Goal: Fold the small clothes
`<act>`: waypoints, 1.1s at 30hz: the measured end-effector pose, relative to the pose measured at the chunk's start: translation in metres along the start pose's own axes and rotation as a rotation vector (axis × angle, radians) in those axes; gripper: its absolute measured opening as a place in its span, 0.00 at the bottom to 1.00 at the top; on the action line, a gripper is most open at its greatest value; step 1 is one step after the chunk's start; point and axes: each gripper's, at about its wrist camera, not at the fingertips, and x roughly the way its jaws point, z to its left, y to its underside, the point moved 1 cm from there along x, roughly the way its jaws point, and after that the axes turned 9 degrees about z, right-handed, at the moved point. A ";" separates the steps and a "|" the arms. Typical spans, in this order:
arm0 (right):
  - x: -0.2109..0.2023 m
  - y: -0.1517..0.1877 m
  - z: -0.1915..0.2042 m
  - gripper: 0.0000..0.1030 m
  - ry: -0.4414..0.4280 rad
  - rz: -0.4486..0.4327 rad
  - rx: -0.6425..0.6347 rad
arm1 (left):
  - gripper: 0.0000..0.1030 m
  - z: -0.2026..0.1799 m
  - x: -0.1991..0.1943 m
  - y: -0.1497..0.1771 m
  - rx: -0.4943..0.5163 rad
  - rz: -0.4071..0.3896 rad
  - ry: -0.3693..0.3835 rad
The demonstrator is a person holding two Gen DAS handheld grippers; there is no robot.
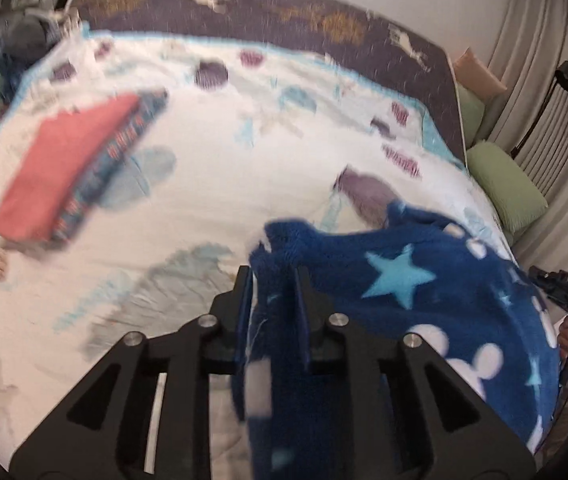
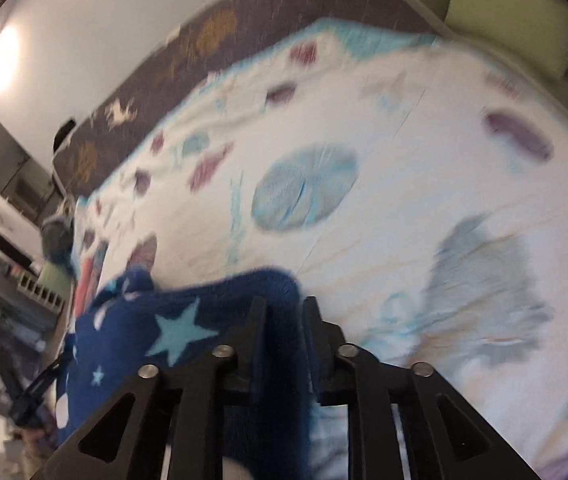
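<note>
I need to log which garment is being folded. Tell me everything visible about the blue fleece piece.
The blue fleece garment looks thick and fuzzy, dark blue with light blue stars and white rounded shapes. It is unfolded and bunched, stretched between the left gripper and the right gripper, each with jaws pinched on an edge. It hangs over the white patterned bedspread; whether its lower part rests there cannot be seen.

Your left gripper [image 1: 274, 276] is matte black, its two flat fingers carried on angular linkage arms with slotted cut-outs and four round silver pivot screws. Your right gripper [image 2: 282, 308] has the same black build, the same silver screws and long slots in its arms.
</note>
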 end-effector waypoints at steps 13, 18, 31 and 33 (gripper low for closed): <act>-0.009 0.094 0.115 0.43 -0.265 0.173 -0.305 | 0.44 -0.052 -0.005 0.074 0.092 0.093 0.027; 0.013 0.126 0.132 0.41 -0.015 0.143 -0.413 | 0.44 -0.069 -0.026 0.085 0.174 0.034 -0.094; 0.006 0.178 0.164 0.50 -0.065 0.166 -0.494 | 0.50 -0.058 -0.054 0.116 0.111 0.047 -0.034; -0.006 0.176 0.167 0.50 -0.061 0.153 -0.504 | 0.55 -0.055 -0.062 0.118 0.113 0.042 -0.030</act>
